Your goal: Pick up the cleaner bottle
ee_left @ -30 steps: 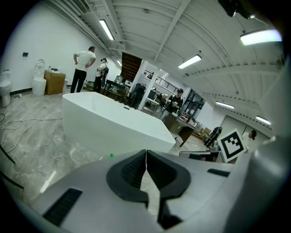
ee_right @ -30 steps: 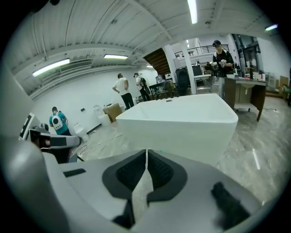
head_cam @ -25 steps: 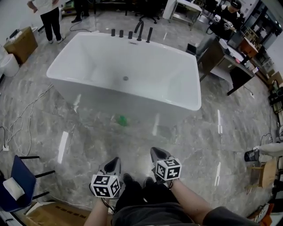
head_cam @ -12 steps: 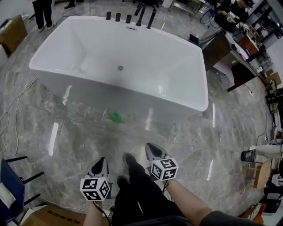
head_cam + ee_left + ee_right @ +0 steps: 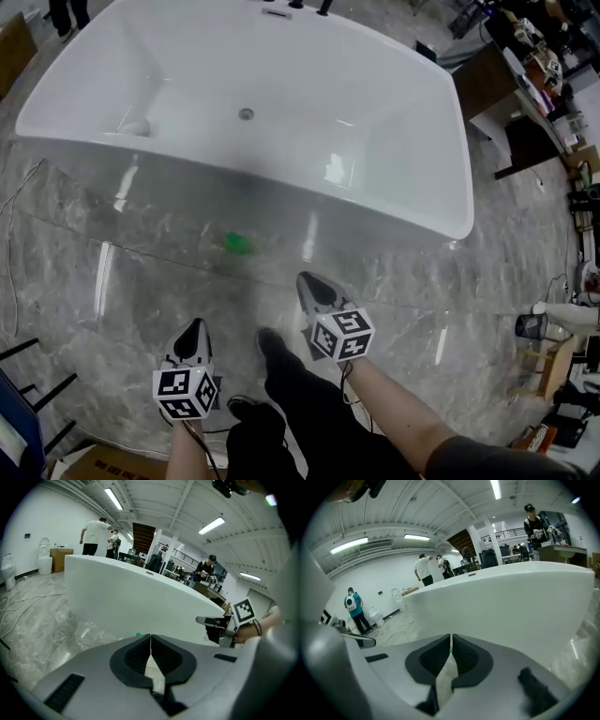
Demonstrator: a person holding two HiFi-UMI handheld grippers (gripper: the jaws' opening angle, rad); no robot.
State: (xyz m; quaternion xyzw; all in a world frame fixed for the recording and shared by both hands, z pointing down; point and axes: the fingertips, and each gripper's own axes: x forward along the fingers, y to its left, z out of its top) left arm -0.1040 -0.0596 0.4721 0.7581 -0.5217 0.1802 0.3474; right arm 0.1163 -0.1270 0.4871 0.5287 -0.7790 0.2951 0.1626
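Bottle (image 5: 236, 244): small green blur on the floor (image 5: 84, 281) against the tub's (image 5: 309, 84) near wall; shape too small to tell. It sits low, so the reach is probably downward. Left gripper (image 5: 194, 333) and right gripper (image 5: 307, 283) are both near the person, well apart from the bottle, jaws together and empty, pointing tubward.

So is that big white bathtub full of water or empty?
Empty: in the head view the bathtub shows a bare white floor and drain, no water line.
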